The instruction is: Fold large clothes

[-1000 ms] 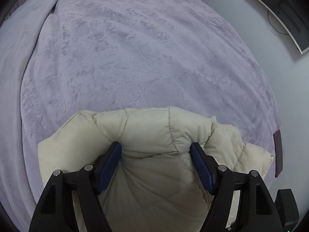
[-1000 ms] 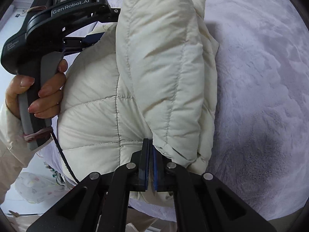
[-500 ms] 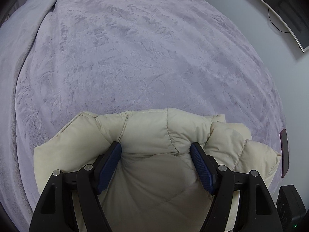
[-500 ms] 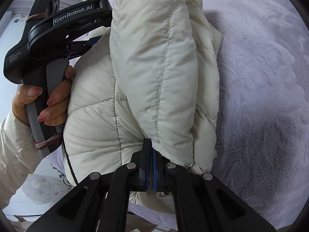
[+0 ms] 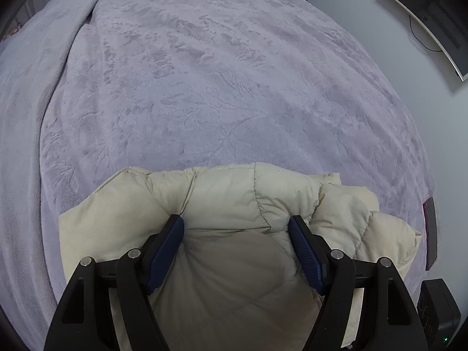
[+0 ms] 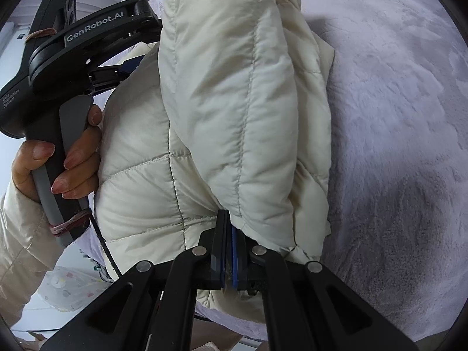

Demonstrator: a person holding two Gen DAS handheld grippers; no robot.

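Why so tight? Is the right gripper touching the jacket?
Touching. The right wrist view shows the right gripper shut on a fold of the jacket.

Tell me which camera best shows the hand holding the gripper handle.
The right wrist view: the hand wraps the left gripper's handle beside the cream jacket. The left wrist view shows no hand, only fingers straddling jacket.

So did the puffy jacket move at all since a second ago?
A little. In the right view the jacket has slid slightly right. Nothing was grabbed or let go: the left tongs stay wide around a thick fold, and the right tongs stay shut on the edge.
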